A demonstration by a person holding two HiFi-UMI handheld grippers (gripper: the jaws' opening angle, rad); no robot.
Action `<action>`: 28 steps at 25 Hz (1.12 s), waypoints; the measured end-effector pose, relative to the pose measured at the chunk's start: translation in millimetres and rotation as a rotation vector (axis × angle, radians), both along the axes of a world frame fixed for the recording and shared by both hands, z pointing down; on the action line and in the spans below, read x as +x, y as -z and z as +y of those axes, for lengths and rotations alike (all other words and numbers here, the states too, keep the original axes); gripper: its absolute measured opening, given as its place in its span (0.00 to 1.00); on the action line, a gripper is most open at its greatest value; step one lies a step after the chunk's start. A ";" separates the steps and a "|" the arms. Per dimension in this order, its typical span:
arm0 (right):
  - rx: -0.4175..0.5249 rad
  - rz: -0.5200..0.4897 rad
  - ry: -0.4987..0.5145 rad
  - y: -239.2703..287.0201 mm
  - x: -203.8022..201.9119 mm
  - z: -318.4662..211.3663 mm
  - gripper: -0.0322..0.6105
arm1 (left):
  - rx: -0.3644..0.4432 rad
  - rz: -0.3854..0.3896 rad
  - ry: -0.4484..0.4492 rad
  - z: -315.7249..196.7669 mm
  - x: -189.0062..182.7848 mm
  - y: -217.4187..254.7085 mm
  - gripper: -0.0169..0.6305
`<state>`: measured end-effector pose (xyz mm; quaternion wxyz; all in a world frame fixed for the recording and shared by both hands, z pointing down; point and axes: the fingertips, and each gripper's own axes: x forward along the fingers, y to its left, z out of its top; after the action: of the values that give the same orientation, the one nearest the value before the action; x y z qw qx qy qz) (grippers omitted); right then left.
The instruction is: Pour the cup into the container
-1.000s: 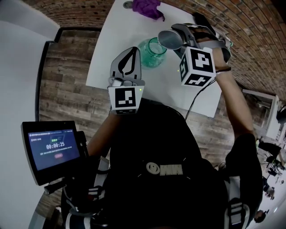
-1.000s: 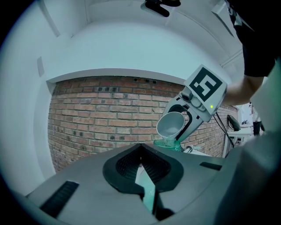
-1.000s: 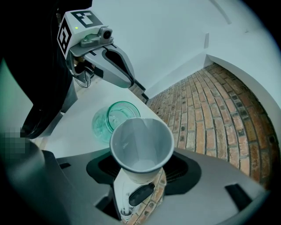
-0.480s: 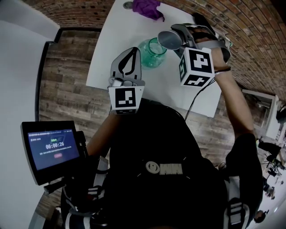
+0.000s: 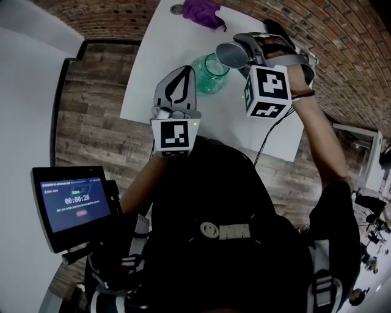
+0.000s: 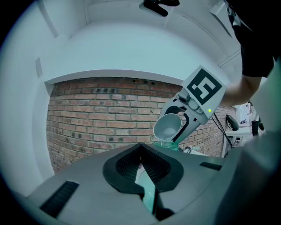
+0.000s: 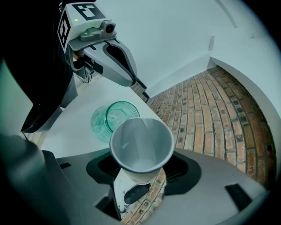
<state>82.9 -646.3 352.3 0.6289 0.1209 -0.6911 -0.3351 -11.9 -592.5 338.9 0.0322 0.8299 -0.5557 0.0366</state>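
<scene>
A grey cup (image 5: 232, 54) is held in my right gripper (image 5: 243, 51), which is shut on it. The cup is tipped, with its mouth (image 7: 141, 143) just above the rim of a green glass jar (image 5: 211, 72) standing on the white table (image 5: 159, 61). Nothing shows falling from the cup, and its inside looks bare grey. The jar (image 7: 112, 119) sits beyond and below the cup. My left gripper (image 5: 182, 72) hovers shut and empty left of the jar, apart from it. In the left gripper view the shut jaws (image 6: 141, 163) point toward the cup (image 6: 169, 127) and the jar (image 6: 169, 144).
A purple cloth (image 5: 203, 11) lies at the table's far end beside a small round object (image 5: 176, 7). Brick paving (image 5: 342, 49) runs to the right of the table, wooden floor (image 5: 91, 116) to the left. A screen with a timer (image 5: 73, 205) sits at lower left.
</scene>
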 end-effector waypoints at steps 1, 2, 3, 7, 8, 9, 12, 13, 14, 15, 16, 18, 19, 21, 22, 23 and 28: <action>0.001 0.000 0.000 0.1 0.1 -0.3 0.47 | 0.002 -0.001 0.000 -0.6 0.4 1.1 0.02; 0.001 0.000 0.000 0.2 -0.1 -0.4 0.47 | 0.005 0.000 0.000 -1.2 0.7 2.1 0.02; 0.002 -0.001 0.000 0.2 -0.4 -0.4 0.47 | 0.006 0.003 0.000 -1.5 0.8 2.9 0.02; 0.007 0.001 0.004 0.3 -2.4 0.1 0.47 | 0.008 0.004 0.003 -2.3 -0.2 2.0 0.02; 0.008 0.002 0.005 0.4 -2.8 0.5 0.47 | 0.008 0.003 0.002 -2.1 -0.3 1.6 0.02; 0.008 0.002 0.006 0.5 -2.9 1.1 0.47 | 0.008 0.004 0.002 -2.0 -0.1 1.5 0.02; 0.010 0.003 0.011 1.2 -3.9 1.5 0.47 | 0.008 0.006 0.002 -2.7 0.0 2.6 0.02; 0.013 0.004 0.013 1.5 -4.6 1.4 0.47 | 0.008 0.004 0.002 -3.2 -0.2 2.6 0.02; 0.015 0.007 0.016 1.7 -5.1 1.5 0.47 | 0.008 0.003 0.001 -3.8 -0.1 2.1 0.02; 0.017 0.009 0.019 1.8 -5.6 1.8 0.47 | 0.009 0.002 0.000 -4.0 0.1 1.6 0.02; 0.018 0.010 0.023 1.9 -6.0 2.4 0.47 | 0.008 0.002 -0.002 -4.0 0.7 1.3 0.02; 0.020 0.012 0.030 2.1 -5.8 3.1 0.47 | 0.011 0.001 -0.003 -3.9 2.0 2.1 0.02; 0.022 0.014 0.033 2.1 -5.5 3.3 0.47 | 0.015 0.002 -0.002 -3.9 2.3 2.9 0.02; 0.027 0.016 0.042 2.4 -6.5 4.1 0.47 | 0.020 0.000 -0.001 -3.6 2.5 4.0 0.02; 0.029 0.018 0.045 2.5 -6.8 4.3 0.47 | 0.021 -0.002 -0.001 -3.7 2.6 3.6 0.02; 0.032 0.021 0.047 2.2 -6.3 4.1 0.47 | 0.022 -0.003 -0.002 -3.9 2.8 3.3 0.02; 0.035 0.032 0.051 1.3 -4.1 2.8 0.47 | 0.024 -0.001 -0.003 -5.1 3.7 4.6 0.02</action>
<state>78.8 -643.5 351.0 0.6289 0.1088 -0.6777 -0.3652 -8.1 -597.6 334.3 0.0218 0.8310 -0.5551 0.0303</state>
